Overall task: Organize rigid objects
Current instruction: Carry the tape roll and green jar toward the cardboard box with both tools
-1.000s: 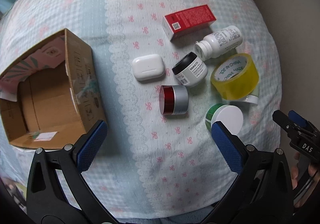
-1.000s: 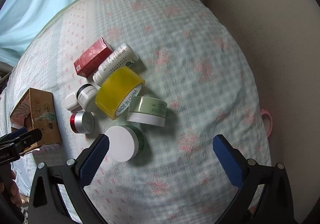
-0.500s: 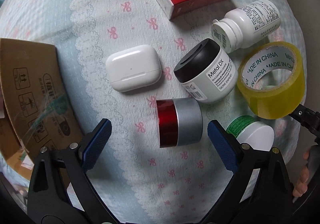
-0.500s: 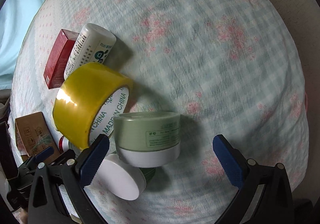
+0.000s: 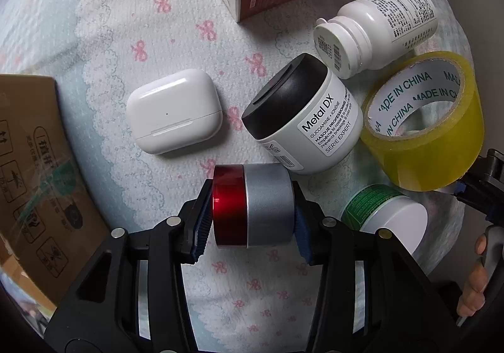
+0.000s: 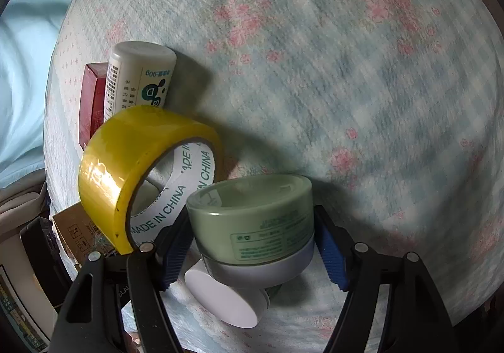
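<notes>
We have the left gripper (image 5: pixel 250 216) clamped on the red-and-silver jar (image 5: pixel 252 206), which lies on its side on the bedspread (image 5: pixel 104 38), its pads on the two flat ends, just in front of the Metal DX jar (image 5: pixel 302 115). The right gripper (image 6: pixel 253 241) is closed around the green jar (image 6: pixel 252 220), pads against its round wall, with the yellow tape roll (image 6: pixel 126 157) leaning just beside that jar and a white-lidded jar (image 6: pixel 230 296) tucked under it. We judge the step in hand to be lifting both jars clear for the cardboard box (image 5: pixel 34 170), which sits to the left of the red-and-silver jar. We should raise the left one straight up, since the Metal DX jar appears to touch its silver end and could roll. On the right we lift slowly and away from the tape roll, which may topple once its neighbour goes; the curved wall could slip, so we keep the squeeze firm.
</notes>
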Demonstrator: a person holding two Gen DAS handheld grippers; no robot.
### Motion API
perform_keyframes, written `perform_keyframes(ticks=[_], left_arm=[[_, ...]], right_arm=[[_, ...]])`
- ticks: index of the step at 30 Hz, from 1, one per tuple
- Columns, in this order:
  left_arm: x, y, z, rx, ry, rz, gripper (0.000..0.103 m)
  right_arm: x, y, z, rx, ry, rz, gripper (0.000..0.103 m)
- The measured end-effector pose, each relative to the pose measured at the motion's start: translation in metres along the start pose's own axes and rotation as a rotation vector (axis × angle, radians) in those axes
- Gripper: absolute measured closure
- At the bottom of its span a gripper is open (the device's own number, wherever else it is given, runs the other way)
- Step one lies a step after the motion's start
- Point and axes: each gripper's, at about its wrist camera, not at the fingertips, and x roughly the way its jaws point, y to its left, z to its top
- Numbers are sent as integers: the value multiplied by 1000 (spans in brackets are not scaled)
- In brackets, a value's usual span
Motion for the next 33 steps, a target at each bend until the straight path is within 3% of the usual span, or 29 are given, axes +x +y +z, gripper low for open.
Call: perform_keyframes(ticks=[6, 14, 25, 33], left_arm=[[-23, 14, -4, -19, -27, -21, 62], [-71, 19, -23, -15, -107, -26, 62], [-169, 29, -78, -48, -264, -64, 62], [-226, 60, -126, -108, -389, -98, 62]], right_arm=[[-8, -9, -3, 22, -26, 5, 35], [-49, -20, -13, 26, -86, -23, 35], [-138, -35, -70, -12, -219, -26, 35], [-178, 38, -107, -131, -298, -37, 35]])
